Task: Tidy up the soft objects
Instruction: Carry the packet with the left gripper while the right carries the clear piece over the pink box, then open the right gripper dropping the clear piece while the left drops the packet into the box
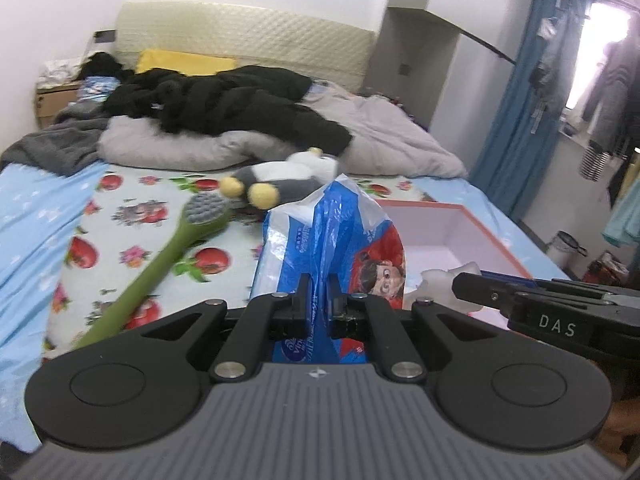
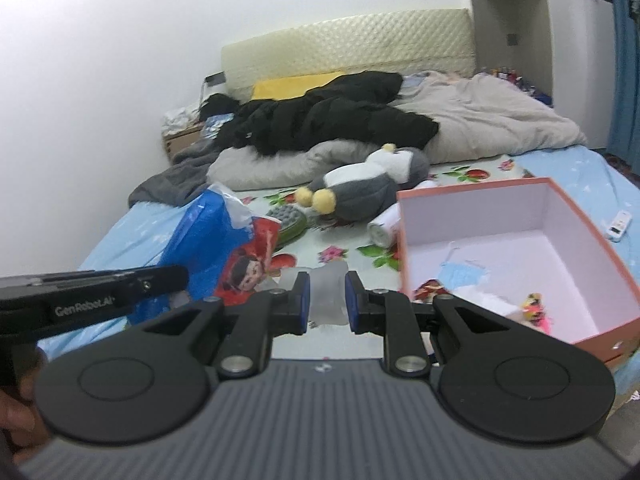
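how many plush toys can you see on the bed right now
1. The grey and white plush toy lies on the floral sheet beyond the pink box, in front of the bedding heap. Others may be hidden beneath the bedding.

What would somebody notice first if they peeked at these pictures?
Probably the shiny blue plastic pack with a cartoon face, pinched in the left gripper right up front. Next, the open pink box on the bed's right side, and the right gripper closed on a soft whitish thing. Behind them a grey-and-white plush penguin lies on the flowery sheet.
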The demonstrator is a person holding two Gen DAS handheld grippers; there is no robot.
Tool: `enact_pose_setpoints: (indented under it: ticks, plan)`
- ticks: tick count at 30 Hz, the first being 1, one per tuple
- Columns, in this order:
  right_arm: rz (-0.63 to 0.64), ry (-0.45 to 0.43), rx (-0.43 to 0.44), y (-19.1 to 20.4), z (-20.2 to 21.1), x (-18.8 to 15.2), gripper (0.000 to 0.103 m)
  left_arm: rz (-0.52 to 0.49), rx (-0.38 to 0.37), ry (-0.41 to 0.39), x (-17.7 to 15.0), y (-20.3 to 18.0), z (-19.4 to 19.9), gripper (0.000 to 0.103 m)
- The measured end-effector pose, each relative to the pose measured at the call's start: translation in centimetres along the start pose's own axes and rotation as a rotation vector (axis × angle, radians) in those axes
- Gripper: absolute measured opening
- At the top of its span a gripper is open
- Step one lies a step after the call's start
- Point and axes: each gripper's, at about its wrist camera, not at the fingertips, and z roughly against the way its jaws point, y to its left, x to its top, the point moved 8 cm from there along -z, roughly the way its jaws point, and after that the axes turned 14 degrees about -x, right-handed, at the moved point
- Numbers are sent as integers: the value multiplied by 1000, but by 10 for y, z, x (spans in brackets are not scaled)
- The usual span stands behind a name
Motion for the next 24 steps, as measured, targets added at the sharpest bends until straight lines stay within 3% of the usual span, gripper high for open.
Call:
enact_pose_setpoints:
  ticks: [13,24]
  plan:
    - [-106,41,-145,-81,-5,8,22,-26,-157,80,21,-66,-70,8]
    - [-180,117,-210,-143,-63,10,22,-22,-209,201,27,-92,-176,8]
